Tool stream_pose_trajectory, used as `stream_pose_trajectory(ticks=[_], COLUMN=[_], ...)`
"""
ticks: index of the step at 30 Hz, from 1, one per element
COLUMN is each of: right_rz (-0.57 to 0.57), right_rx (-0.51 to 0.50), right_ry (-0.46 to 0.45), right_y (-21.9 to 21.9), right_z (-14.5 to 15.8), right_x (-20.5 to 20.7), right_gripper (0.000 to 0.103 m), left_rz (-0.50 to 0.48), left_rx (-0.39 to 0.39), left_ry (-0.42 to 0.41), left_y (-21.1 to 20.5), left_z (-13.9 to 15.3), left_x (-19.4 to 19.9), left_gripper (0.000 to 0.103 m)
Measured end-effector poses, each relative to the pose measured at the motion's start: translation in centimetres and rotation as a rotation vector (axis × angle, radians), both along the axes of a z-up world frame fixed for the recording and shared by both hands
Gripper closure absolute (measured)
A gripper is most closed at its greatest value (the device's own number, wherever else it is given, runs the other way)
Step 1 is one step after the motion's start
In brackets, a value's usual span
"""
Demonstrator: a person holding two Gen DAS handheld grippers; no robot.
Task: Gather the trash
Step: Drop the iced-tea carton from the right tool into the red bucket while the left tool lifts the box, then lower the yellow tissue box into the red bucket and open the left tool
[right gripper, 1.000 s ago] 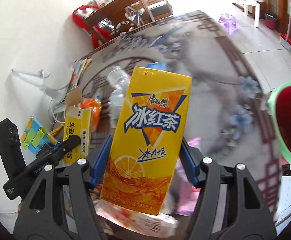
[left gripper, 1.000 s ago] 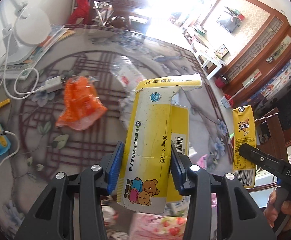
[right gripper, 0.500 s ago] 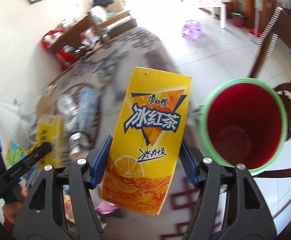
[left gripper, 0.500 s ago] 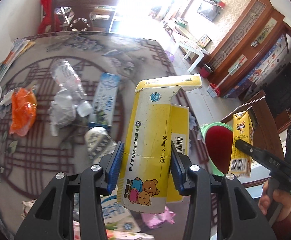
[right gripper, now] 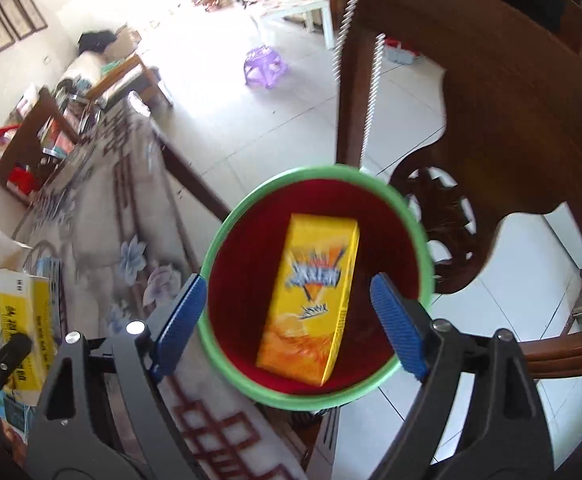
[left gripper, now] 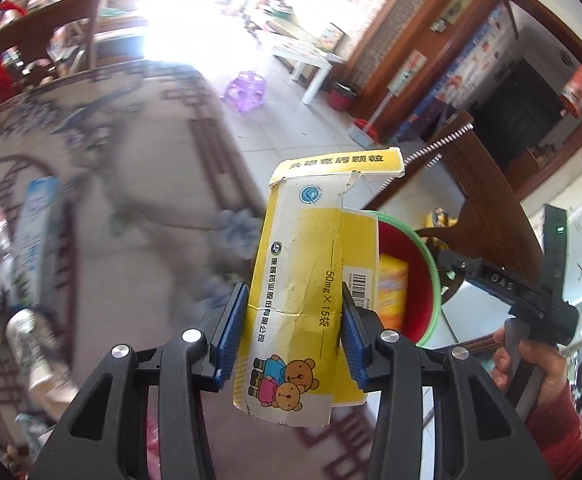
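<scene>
My left gripper (left gripper: 293, 332) is shut on a yellow and white medicine box (left gripper: 303, 280) with cartoon bears, held upright near the table's edge. Behind it stands a red bin with a green rim (left gripper: 427, 264). In the right wrist view my right gripper (right gripper: 287, 320) hangs over that red bin (right gripper: 247, 216), its jaws opening with nothing pressed between the pads. A yellow iced-tea carton (right gripper: 311, 300) lies loose inside the bin, below the fingers. The medicine box (right gripper: 23, 312) shows at the left edge of that view.
The patterned table (left gripper: 131, 184) carries a blue and white carton (left gripper: 37, 216), a crushed can (left gripper: 31, 332) and other litter on the left. A dark wooden chair (right gripper: 491, 100) stands right beside the bin. A purple stool (right gripper: 265, 66) sits on the tiled floor.
Both hands swung from over the table to the bin at its edge. The right gripper opened and the iced-tea carton dropped into the bin. The left still grips the medicine box.
</scene>
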State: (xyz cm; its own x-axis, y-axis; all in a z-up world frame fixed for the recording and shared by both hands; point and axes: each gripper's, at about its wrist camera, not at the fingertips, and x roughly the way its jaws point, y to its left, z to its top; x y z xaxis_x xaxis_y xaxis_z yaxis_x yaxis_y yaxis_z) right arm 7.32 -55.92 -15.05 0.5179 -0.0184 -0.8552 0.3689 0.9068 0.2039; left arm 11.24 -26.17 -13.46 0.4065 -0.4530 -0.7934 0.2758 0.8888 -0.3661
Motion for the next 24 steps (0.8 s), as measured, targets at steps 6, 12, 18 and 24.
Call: stream_pose_trajectory(ticks=[6,12,18,24], right_rz=[-0.105,-0.159,-0.161,-0.102], right_rx=[-0.083,-0.125,-0.138,-0.105], right_ry=[-0.121,-0.144,-0.132,-0.132], right_y=[-2.9,-4.3,-3.9,-1.2], right_z=[3.4,4.4,4.5,4.5], right_x=[-2.3,-3.2,-3.8,-3.3], right_gripper=[0.015,0.014,0.013,0.013], left_rz=[-0.131,-0.213,-0.191,-0.082], left_rx=[-0.005,0.012,0.008,0.012], left_ry=[0.016,0.034,-0.024,-0.07], left_y=[-7.9,-13.4,-12.7,-6.2], left_z=[-1.2,-2.2,-0.9,1.4], left_x=[2.2,2.8,1.5,0.5], left_gripper=[0.062,0.059,0.02,0.02])
